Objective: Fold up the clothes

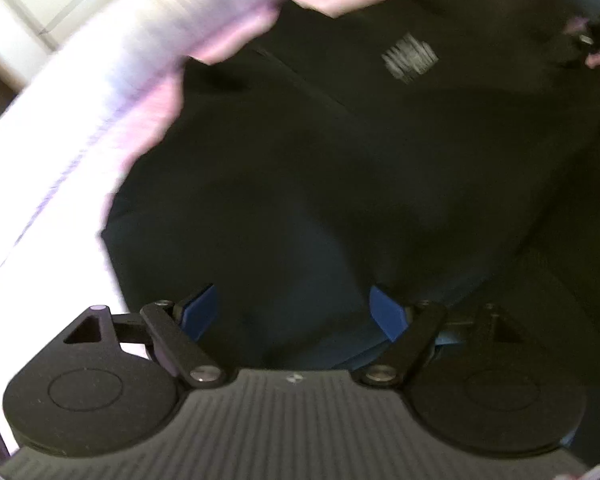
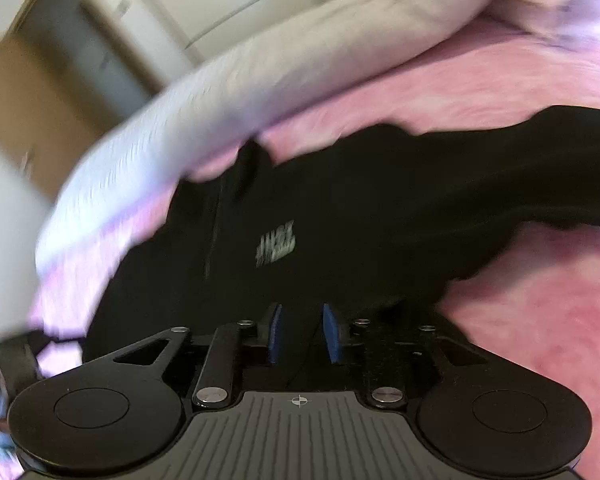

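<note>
- The big black soft cloth top with a small white print on it [image 2: 340,216] is lying spread out on the fluffy pink blanket [image 2: 520,320] — one sleeve is reaching off to the right in the right wrist view.
- A long white padded cover [image 2: 228,92] is sitting just past the top, along the far edge of the pink blanket.
- The top is looking light and floppy, I think. It is going to bend and sag wherever it is lifted, and it is prob not slippery on the fuzzy blanket.
- It is not going to break, so a firm pinch is ok.
- Best spots to grab, I think: an edge, a shoulder or the end of a sleeve — not the flat middle, bc there the pads would just be pushing cloth down.
- The left gripper [image 1: 294,312] is pointing steeply down over the middle of the black top. Its blue pads [image 1: 200,310] are standing wide apart w/ nothing between them, so it is let go and holding nothing.
- The right gripper [image 2: 302,336] is tipping down at a slant near the bottom part of the top. Its blue pads [image 2: 331,336] are close together w/ a thin dark bit showing in the gap.
- Both views are blurry, so I cannot tell if the right one is pinching cloth or not.
</note>
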The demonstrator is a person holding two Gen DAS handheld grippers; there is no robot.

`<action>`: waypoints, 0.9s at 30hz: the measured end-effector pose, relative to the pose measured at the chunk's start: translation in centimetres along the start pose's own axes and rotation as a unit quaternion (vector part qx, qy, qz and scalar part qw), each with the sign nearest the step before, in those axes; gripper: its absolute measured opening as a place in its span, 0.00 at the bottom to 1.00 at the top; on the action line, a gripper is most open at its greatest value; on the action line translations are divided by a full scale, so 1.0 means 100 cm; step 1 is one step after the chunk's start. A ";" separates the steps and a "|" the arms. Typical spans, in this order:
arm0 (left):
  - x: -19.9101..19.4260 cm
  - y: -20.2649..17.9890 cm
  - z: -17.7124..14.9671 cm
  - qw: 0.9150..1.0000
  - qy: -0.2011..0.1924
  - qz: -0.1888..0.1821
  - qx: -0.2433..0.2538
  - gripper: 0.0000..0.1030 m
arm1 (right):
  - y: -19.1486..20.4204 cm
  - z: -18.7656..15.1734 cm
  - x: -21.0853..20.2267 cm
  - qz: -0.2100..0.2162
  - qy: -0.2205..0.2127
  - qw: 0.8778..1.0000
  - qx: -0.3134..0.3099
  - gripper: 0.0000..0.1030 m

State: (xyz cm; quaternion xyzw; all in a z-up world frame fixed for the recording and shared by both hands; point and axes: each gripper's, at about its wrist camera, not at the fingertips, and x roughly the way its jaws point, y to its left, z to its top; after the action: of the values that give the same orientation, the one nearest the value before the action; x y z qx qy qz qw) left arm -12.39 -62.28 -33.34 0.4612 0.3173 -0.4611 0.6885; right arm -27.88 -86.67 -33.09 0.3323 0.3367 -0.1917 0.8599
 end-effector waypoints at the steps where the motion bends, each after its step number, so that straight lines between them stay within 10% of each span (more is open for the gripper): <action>1: 0.003 0.000 0.000 1.000 0.000 -0.003 0.001 0.79 | -0.004 -0.003 0.013 -0.014 0.020 1.000 -0.003 0.28; 5: -0.007 0.012 0.011 1.000 0.001 -0.004 -0.020 0.78 | -0.023 0.000 0.001 -0.020 0.015 0.999 0.042 0.29; 10: -0.031 0.002 0.031 1.000 -0.018 -0.016 -0.017 0.78 | -0.073 0.011 -0.061 -0.074 -0.051 0.989 0.120 0.65; 22: -0.042 -0.088 0.110 0.997 -0.057 -0.041 0.032 0.78 | -0.293 0.050 -0.143 -0.248 -0.177 0.905 0.295 0.65; 27: -0.044 -0.107 0.127 0.995 -0.058 -0.048 0.058 0.78 | -0.334 0.062 -0.138 -0.267 -0.185 0.898 0.296 0.65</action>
State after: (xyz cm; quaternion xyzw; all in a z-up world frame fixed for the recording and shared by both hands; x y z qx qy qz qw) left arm -23.79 -74.15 -28.44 0.4571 0.2715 -0.5371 0.6549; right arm -53.28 -113.14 -34.69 0.4275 0.1750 -0.5628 0.6854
